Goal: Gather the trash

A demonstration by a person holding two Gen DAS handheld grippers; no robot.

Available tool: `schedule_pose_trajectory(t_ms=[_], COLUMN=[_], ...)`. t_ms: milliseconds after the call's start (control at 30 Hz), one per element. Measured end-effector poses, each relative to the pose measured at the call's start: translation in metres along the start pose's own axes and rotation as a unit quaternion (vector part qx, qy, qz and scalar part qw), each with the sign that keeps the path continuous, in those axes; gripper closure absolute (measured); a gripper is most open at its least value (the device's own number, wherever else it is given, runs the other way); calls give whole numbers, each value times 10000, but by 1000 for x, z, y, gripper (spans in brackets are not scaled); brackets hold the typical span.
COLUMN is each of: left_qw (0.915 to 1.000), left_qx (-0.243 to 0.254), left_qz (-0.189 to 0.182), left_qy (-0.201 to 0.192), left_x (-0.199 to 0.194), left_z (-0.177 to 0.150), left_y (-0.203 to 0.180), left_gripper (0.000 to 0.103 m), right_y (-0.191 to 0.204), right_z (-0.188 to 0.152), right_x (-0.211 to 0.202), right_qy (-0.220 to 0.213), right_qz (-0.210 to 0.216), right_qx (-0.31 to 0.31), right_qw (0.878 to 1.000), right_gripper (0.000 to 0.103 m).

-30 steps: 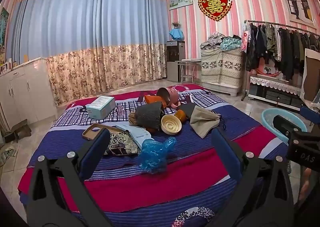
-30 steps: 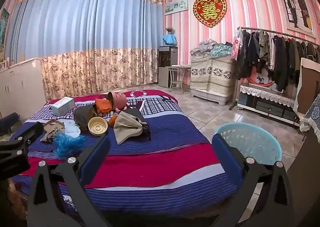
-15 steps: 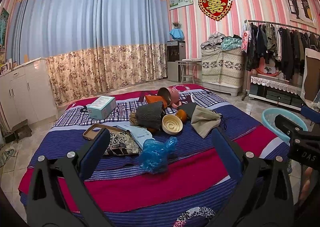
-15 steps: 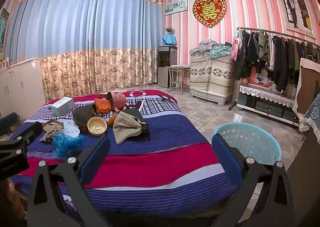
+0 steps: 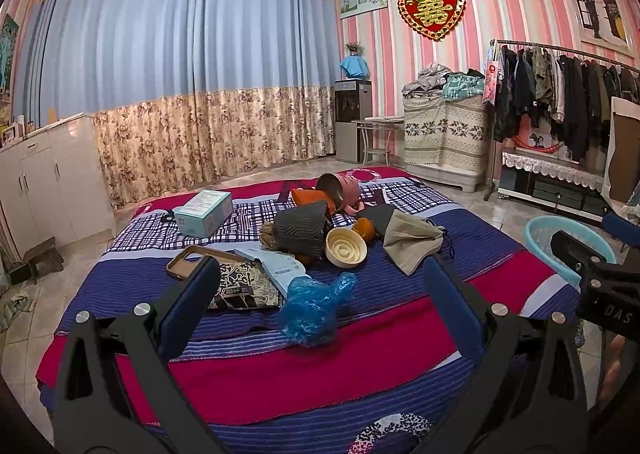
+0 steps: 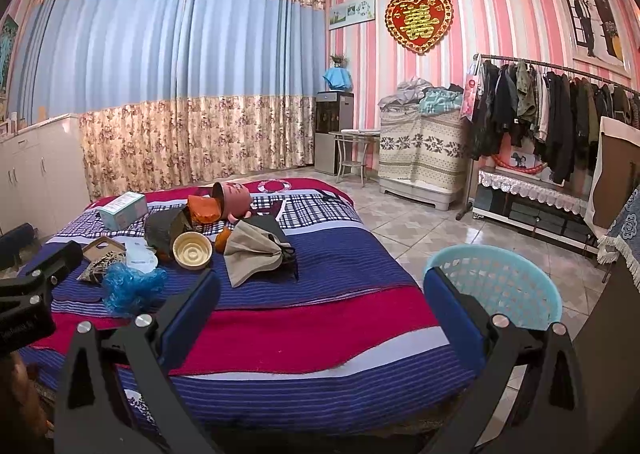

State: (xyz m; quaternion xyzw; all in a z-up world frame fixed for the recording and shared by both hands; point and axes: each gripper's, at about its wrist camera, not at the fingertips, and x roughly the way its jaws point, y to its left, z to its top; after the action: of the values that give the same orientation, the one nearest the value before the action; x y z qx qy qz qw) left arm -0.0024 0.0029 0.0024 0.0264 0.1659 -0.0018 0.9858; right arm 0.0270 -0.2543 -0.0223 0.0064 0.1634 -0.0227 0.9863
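Both tools hang short of the bed [image 5: 400,338], the left tool [image 5: 316,302] spread wide and empty with the crumpled blue plastic bag [image 5: 314,308] framed between its fingers, which suggests it is lined up as the first piece of trash. The right tool [image 6: 320,304] is likewise spread and empty. The light-blue basket [image 6: 496,286] stands on the floor beside the bed, probably placed to receive the trash.

The crumpled translucent blue plastic bag [image 5: 316,306] looks thin and glossy on the matt woven striped cloth bed cover [image 5: 280,366]. The pale blue perforated plastic basket [image 6: 516,282] is smooth, and the floor tiles [image 6: 420,222] shine
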Motion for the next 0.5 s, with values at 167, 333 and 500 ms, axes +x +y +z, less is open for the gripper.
schedule_pose_trajectory(t_ms=[167,333,500], left_qw=[10000,10000,10000], left_qx=[2,6,3], left_qz=[3,1,6], left_qy=[7,1,5], left_x=[0,1,1], left_z=[-1,-1,-1], left_y=[0,0,0], left_gripper=[5,5,5], right_y=[-2,-2,-2], right_z=[-1,0,-1], right_x=[0,0,0], right_qy=[16,23,19], right_qz=[-16,-17,-18], right_qx=[-11,-12,-19], right_qw=[10000,10000,10000], right_gripper=[4,4,4])
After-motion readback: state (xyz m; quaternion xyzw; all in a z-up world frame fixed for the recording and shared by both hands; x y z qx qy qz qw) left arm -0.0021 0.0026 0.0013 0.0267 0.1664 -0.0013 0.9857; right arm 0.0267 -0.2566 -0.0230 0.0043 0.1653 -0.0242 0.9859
